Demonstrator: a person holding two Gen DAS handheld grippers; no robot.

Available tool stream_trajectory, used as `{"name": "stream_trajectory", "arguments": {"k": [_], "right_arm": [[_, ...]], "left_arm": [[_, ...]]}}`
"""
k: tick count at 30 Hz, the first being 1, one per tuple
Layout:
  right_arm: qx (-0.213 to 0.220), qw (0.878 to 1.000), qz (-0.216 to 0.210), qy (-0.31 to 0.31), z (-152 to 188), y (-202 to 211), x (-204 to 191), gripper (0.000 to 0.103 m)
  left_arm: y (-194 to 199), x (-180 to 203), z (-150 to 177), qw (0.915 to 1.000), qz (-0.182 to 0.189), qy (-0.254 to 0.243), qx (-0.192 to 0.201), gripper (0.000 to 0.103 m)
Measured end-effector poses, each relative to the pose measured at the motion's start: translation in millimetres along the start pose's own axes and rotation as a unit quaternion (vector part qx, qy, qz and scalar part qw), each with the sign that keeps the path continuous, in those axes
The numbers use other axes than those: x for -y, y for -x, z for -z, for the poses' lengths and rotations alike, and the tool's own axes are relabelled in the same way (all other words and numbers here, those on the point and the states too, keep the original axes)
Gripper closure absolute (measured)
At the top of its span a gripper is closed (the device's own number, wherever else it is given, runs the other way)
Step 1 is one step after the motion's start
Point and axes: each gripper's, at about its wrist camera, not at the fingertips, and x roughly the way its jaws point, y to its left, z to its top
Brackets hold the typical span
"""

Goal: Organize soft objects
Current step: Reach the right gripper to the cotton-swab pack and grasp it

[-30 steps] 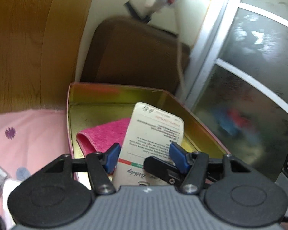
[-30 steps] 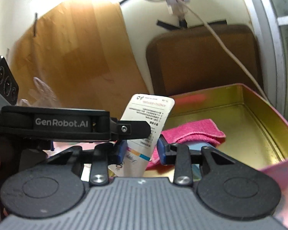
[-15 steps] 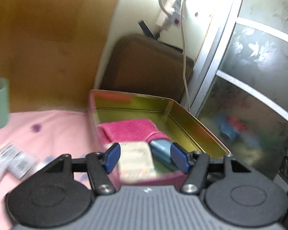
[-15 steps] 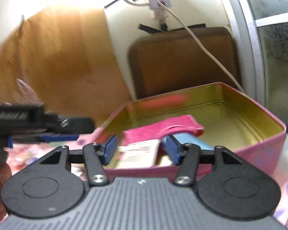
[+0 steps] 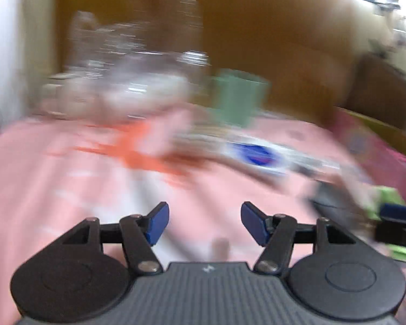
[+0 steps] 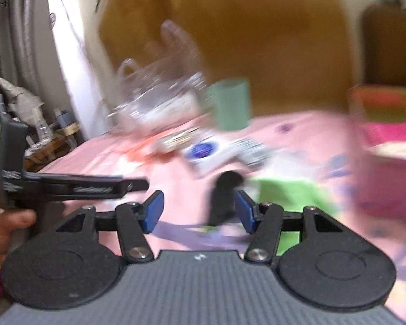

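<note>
Bare pink cloth (image 5: 67,189) ahead; packets (image 6: 208,151), green cup (image 6: 230,105) crowd beyond.

My left gripper (image 5: 204,223) and right gripper (image 6: 199,211) are matt black plastic with smooth blue pads. Under them lies soft pink cloth (image 5: 67,189). Behind the matt green cup (image 6: 230,105), glossy clear plastic (image 6: 154,92) and wood-grain panel (image 6: 257,27).

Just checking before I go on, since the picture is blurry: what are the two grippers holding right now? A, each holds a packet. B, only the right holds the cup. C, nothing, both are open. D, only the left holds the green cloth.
C: the left gripper and the right gripper both have their blue pads spread apart with only the pink cloth showing between them.
</note>
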Motion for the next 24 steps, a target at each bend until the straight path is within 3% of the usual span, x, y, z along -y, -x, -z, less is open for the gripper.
{"name": "stream_trajectory", "arguments": {"k": [2,4,5,9,17,19,20,24], "right_arm": [[-0.029,0.999,-0.032,-0.017,-6.9,-24.1,-13.7,0.045],[-0.048,0.997,-0.051,-0.041,-17.5,-49.4,-24.3,0.046],[-0.054,0.995,-0.058,-0.056,-23.5,-61.6,-29.6,0.046],[-0.074,0.982,-0.077,-0.154,-47.3,-108.9,-30.5,0.045],[-0.104,0.946,-0.055,-0.302,-62.4,-178.5,-13.0,0.046],[-0.097,0.941,-0.053,-0.320,-63.0,-183.1,-11.8,0.055],[-0.096,0.941,-0.052,-0.320,-64.5,-184.0,-13.1,0.074],[-0.125,0.950,-0.047,-0.283,-59.3,-181.9,-22.0,0.076]], "left_arm": [[-8.8,-27.2,1.2,0.9989,-0.032,0.035,0.005,0.045],[-9.3,-48.6,0.4,0.9946,0.008,0.101,0.024,0.042],[-10.2,-54.2,0.7,0.9934,0.008,0.112,0.024,0.042],[-12.7,-61.2,-0.4,0.9911,0.019,0.128,0.033,0.041],[-9.7,-68.7,1.9,0.9870,0.043,0.151,0.035,0.040],[-9.9,-69.6,2.2,0.9861,0.045,0.156,0.035,0.040],[-9.6,-69.9,2.7,0.9857,0.047,0.158,0.035,0.040],[-9.9,-72.7,3.4,0.9840,0.052,0.167,0.035,0.039]]}}
